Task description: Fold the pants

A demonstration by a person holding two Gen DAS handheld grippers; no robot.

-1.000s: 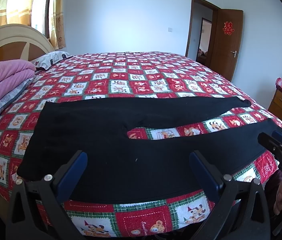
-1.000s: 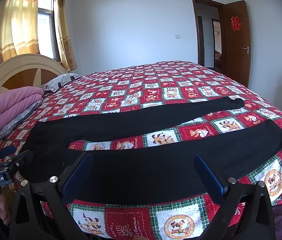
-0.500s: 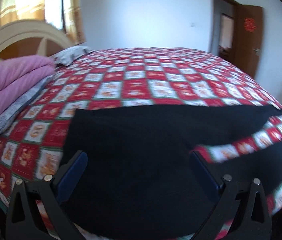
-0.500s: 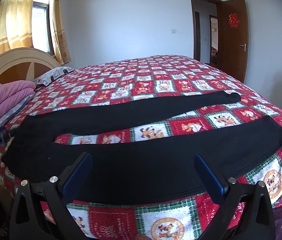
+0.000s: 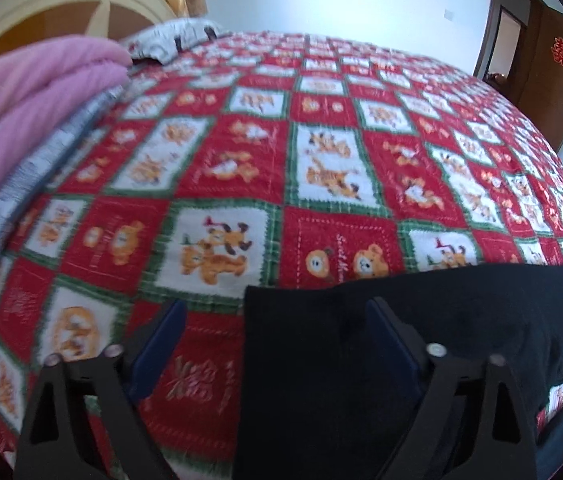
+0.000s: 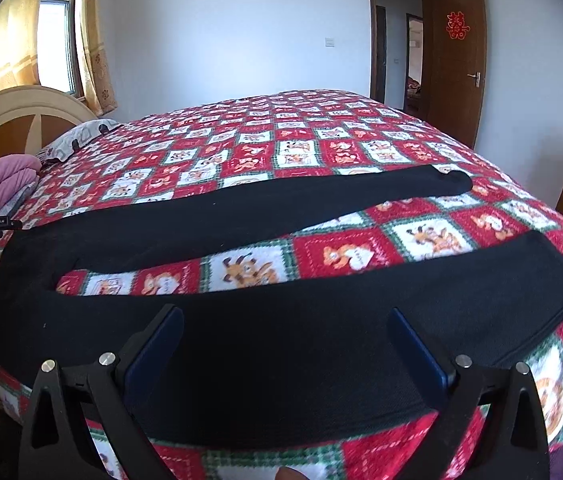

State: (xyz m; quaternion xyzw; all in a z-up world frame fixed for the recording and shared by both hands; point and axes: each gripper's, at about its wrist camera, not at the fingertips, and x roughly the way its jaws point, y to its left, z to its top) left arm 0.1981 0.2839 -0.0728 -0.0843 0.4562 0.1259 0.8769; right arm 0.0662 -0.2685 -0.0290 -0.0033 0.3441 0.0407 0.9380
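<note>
Left claw [image 5: 273, 330], jaws apart and just narrowing, straddles the waistband corner of the black pants [image 5: 421, 320], pads not pressing it. Right claw [image 6: 285, 336], jaws wide, hangs over the near trouser leg. The pants [image 6: 241, 220] lie flat on the red patchwork bed [image 6: 321, 152], legs spread apart. Beyond: pink blanket [image 5: 29, 92], headboard [image 6: 13, 120], door [image 6: 457, 68].

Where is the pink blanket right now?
The pink blanket lies folded at the head of the bed, far left in the left wrist view, in front of the headboard and beside the grey pillow.
</note>
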